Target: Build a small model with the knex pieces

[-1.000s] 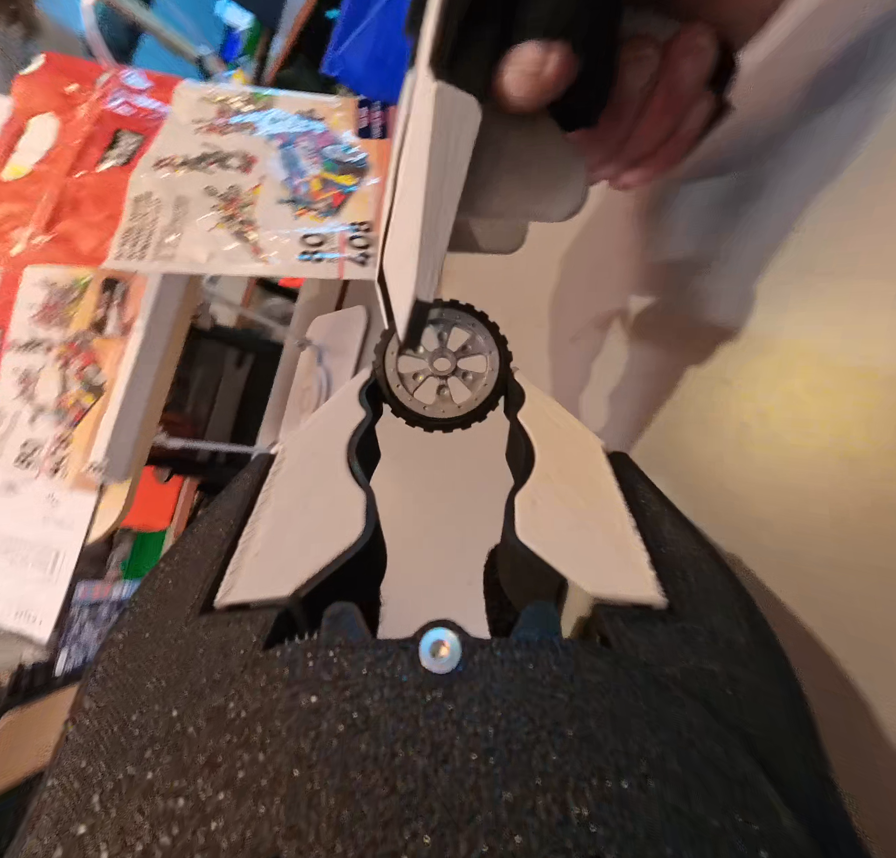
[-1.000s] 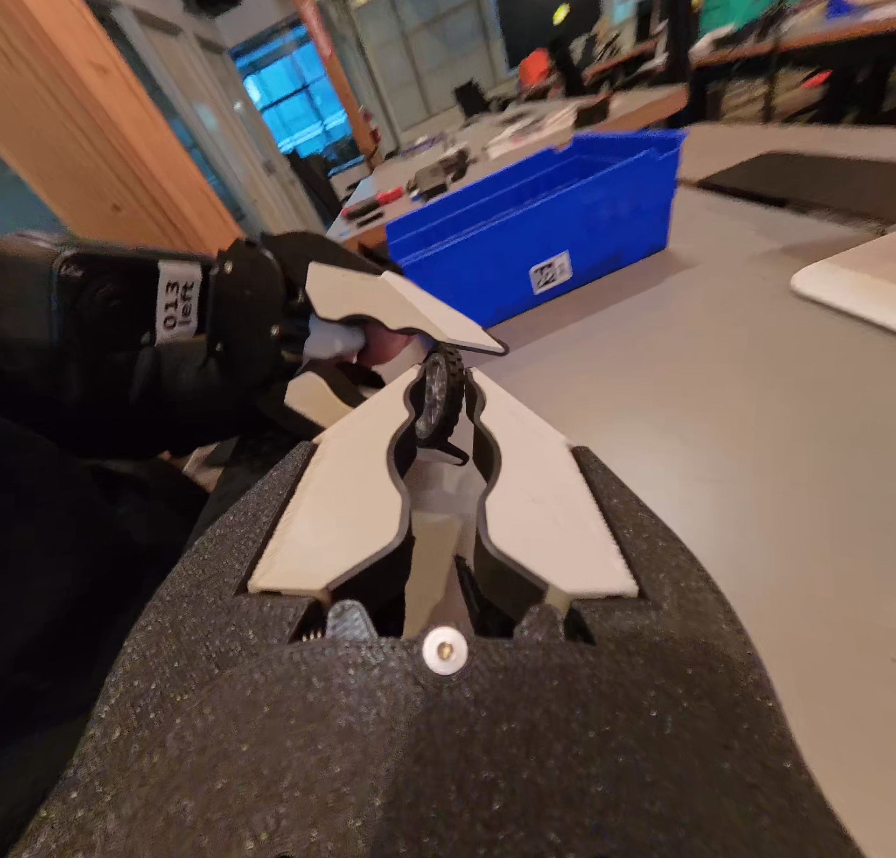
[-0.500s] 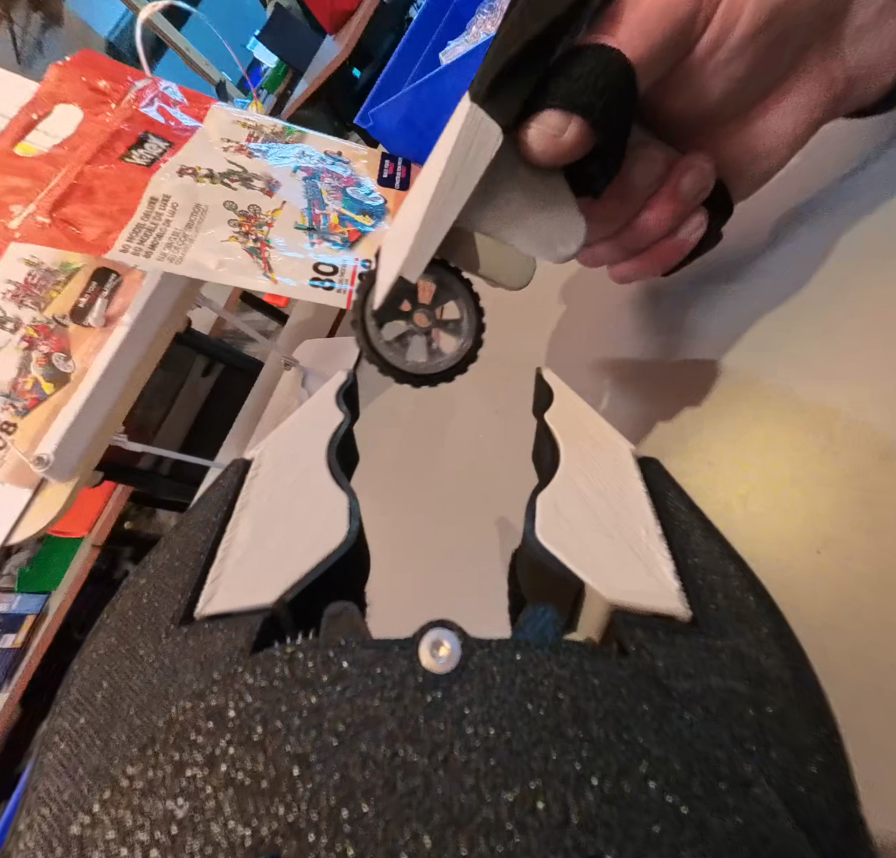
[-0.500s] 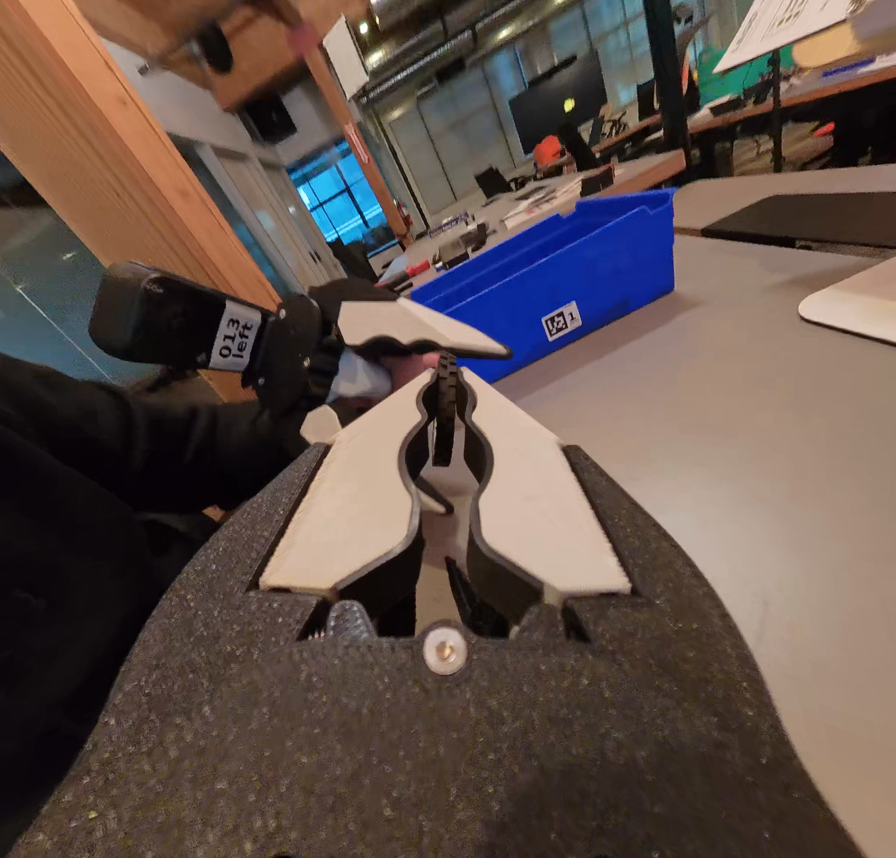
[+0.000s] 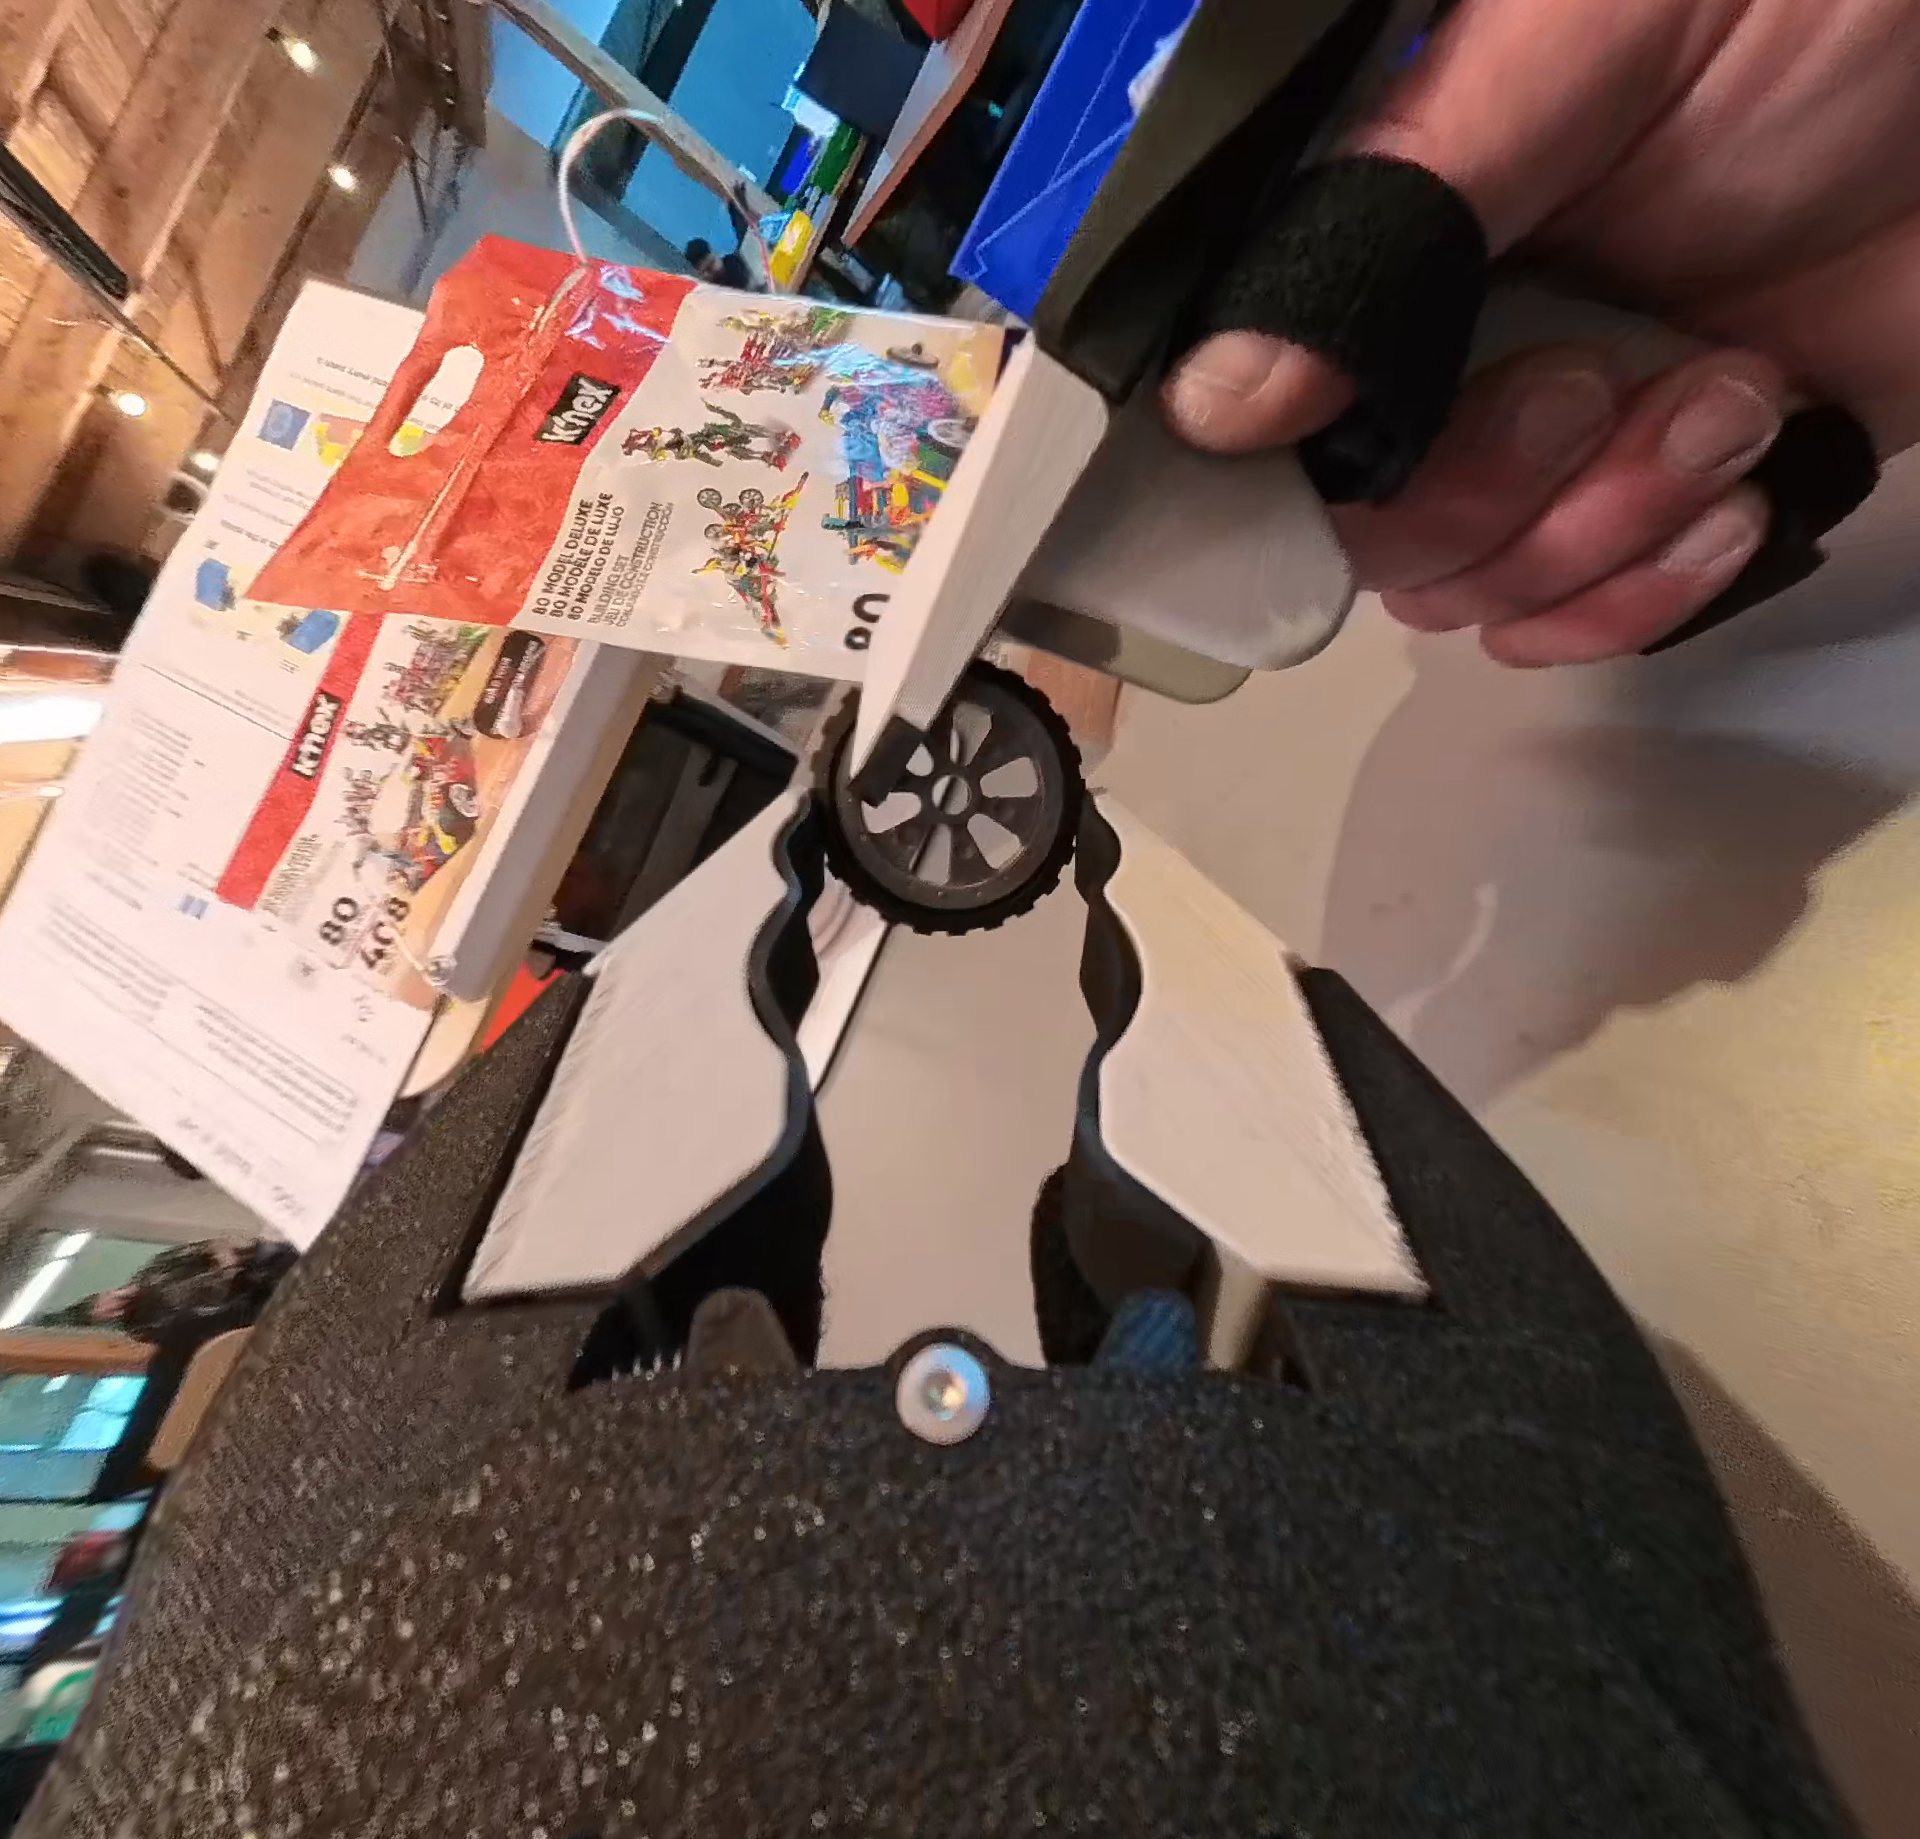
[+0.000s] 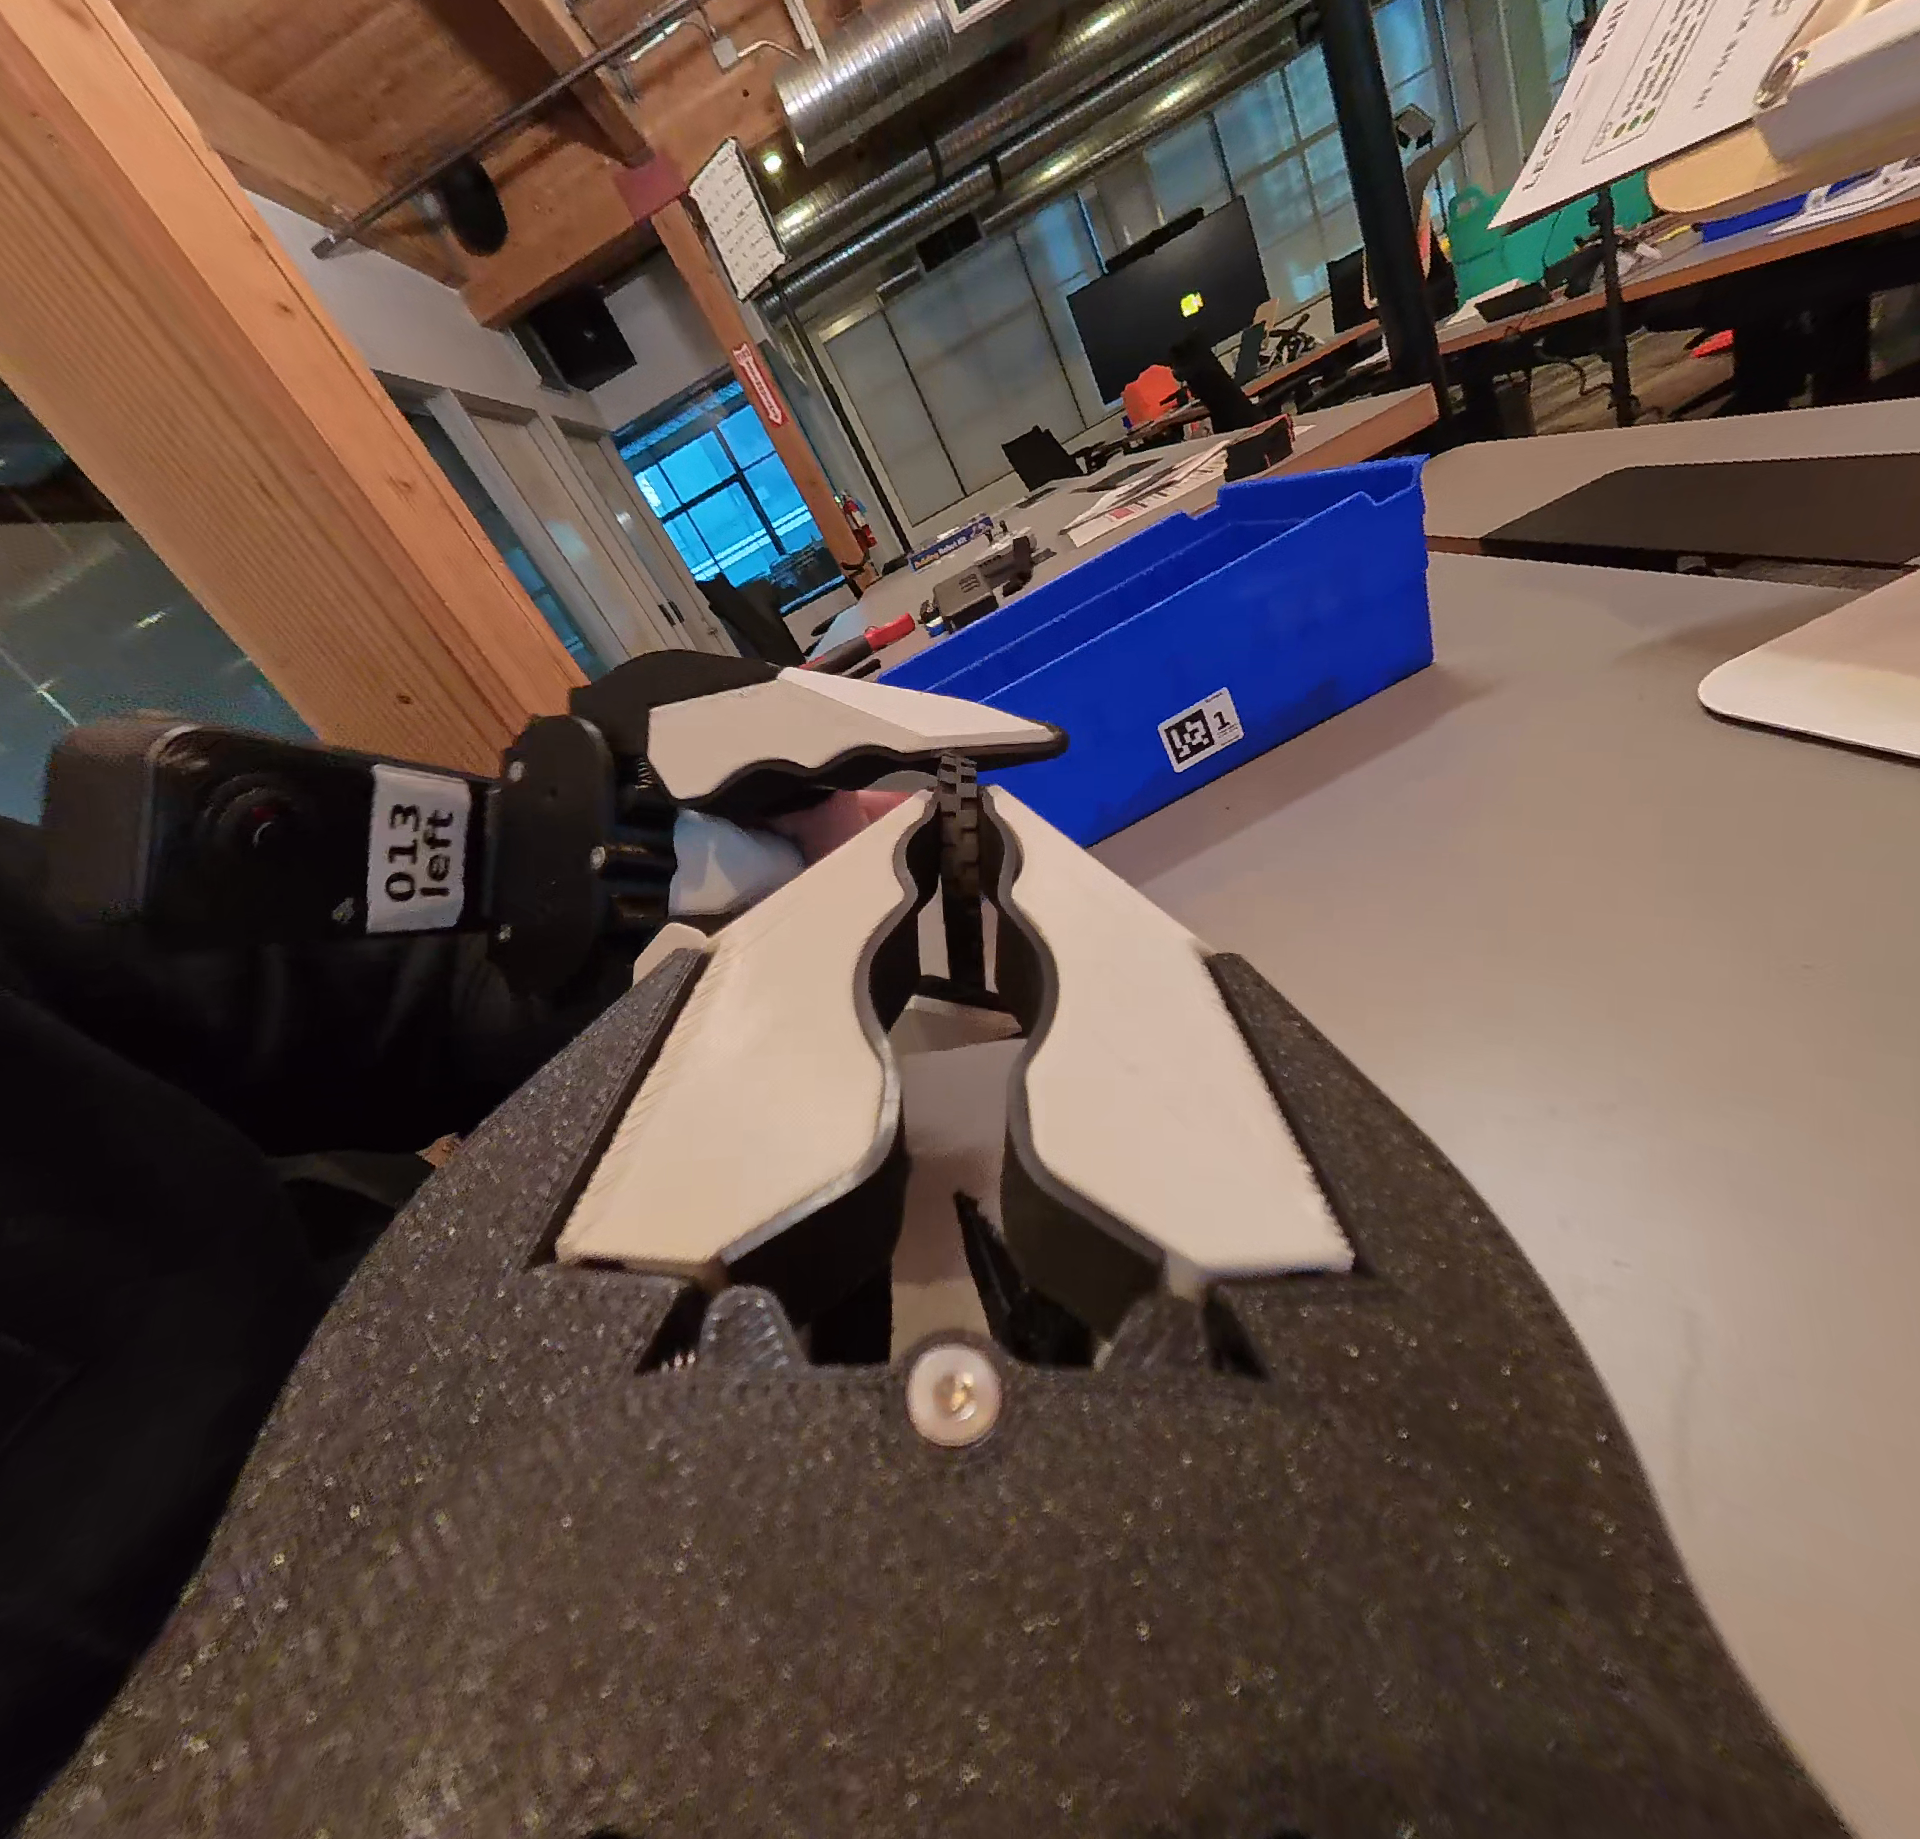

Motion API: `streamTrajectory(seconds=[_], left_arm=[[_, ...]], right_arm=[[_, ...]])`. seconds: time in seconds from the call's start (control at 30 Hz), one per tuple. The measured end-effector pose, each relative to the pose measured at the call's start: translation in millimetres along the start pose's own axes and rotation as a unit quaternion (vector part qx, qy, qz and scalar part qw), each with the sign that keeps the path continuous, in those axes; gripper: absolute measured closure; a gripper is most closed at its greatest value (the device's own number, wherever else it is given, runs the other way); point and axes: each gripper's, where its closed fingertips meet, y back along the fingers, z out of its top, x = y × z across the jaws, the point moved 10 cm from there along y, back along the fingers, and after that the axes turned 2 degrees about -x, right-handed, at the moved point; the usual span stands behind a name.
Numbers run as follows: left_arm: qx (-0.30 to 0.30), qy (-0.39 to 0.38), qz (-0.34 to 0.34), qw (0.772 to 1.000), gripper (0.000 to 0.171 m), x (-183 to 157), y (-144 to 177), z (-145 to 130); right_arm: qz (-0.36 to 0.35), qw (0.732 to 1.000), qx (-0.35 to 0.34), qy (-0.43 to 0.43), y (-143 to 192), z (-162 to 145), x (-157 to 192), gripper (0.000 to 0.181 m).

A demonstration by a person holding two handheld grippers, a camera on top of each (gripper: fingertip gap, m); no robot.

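Right gripper (image 6: 958, 810) jaws clamp the wheel (image 5: 982, 859) by its faces; left gripper (image 5: 951, 825) jaws bracket the wheel's tread, though whether they are gripping it I cannot tell.

Grey desk (image 6: 1558, 958) fills right side of right wrist view. Blue bin (image 6: 1195, 636) sits on desk, white square-code sticker (image 6: 1200, 729) on its near wall. White flat slab (image 6: 1829, 677) at desk's right edge. Farther off: dark monitor (image 6: 1164, 309), wooden column (image 6: 208, 439), silver ceiling duct (image 6: 935, 54). In left wrist view, red-and-white printed toy bag (image 5: 623, 480) clipped to white stand (image 5: 540, 813), printed sheet (image 5: 187, 854) hanging behind.
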Motion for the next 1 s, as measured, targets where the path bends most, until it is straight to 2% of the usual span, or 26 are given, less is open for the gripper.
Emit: streamTrajectory(seconds=[0.17, 0.3, 0.53, 0.6, 0.7, 0.77, 0.87, 1.0], left_arm=[[0.040, -0.067, 0.029, 0.997, 0.128, 0, -9, 10], [0.036, -0.077, 0.023, 0.996, 0.128, 4, -17, 16], [-0.033, 0.019, -0.034, 0.999, 0.124, 16, -16, 11], [-0.024, 0.045, -0.025, 0.998, 0.113, 21, -16, 6], [-0.039, 0.068, -0.031, 0.996, 0.115, 21, -17, 7], [-0.042, 0.058, -0.025, 0.997, 0.116, 17, -18, 11], [-0.046, 0.043, -0.006, 0.998, 0.130, 15, -18, 14], [-0.033, 0.029, -0.001, 0.999, 0.133, 15, -17, 15]], right_arm=[[-0.031, 0.999, -0.017, 0.005, 3, 4, 2, 0.176], [-0.042, 0.998, -0.038, 0.001, 10, 10, 0, 0.176], [-0.023, 0.998, -0.058, -0.001, 14, 11, -1, 0.177], [-0.020, 0.996, -0.089, -0.010, 20, 17, -4, 0.177], [-0.017, 0.994, -0.105, -0.013, 26, 22, -5, 0.177], [-0.014, 0.995, -0.100, -0.016, 23, 20, -4, 0.177], [-0.012, 0.995, -0.097, -0.015, 21, 18, -4, 0.177], [-0.016, 0.995, -0.095, -0.005, 21, 18, -3, 0.177]])
